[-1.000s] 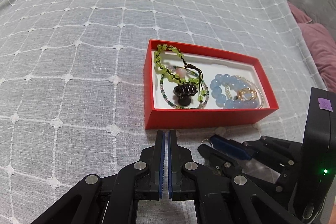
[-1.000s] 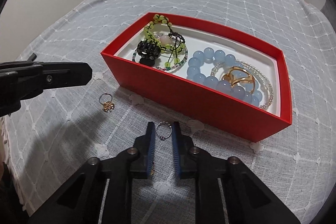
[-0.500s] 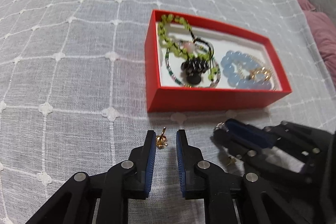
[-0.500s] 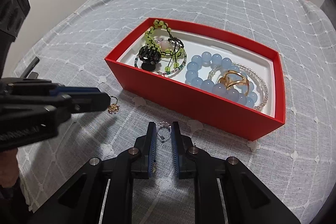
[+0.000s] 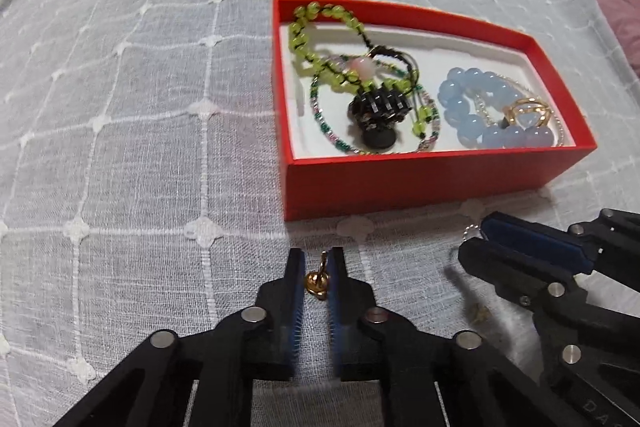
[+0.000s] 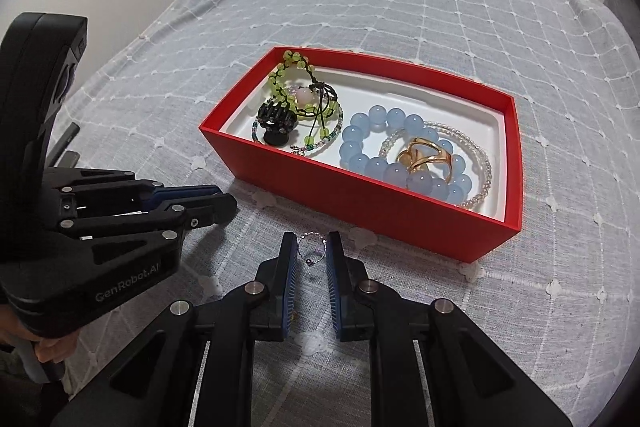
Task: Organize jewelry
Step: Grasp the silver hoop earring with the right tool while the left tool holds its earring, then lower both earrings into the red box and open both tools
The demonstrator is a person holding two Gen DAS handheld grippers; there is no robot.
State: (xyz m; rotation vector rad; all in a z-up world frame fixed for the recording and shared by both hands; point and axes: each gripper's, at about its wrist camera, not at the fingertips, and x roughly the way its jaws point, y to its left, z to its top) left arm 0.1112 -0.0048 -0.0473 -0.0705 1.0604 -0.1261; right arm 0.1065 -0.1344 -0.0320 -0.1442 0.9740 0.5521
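A red box [image 5: 400,183] [image 6: 360,203] with a white lining holds a green bead bracelet [image 5: 320,27], a black hair claw [image 5: 378,115], a blue bead bracelet [image 6: 360,147] and a gold ring [image 6: 424,157]. My left gripper [image 5: 318,267] is open, its jaws on either side of a small gold ring [image 5: 317,279] on the cloth. My right gripper [image 6: 313,251] is open around a thin silver beaded ring [image 6: 310,247] lying just before the box.
A grey checked bedspread [image 6: 400,7] covers the bed. The two grippers sit close side by side in front of the box; the right gripper shows in the left wrist view [image 5: 528,259]. A pink cushion [image 5: 616,3] lies at the far right.
My left gripper has opened from shut and moved forward and down around the gold ring. My right gripper has stayed around the silver ring, edging closer to the cloth.
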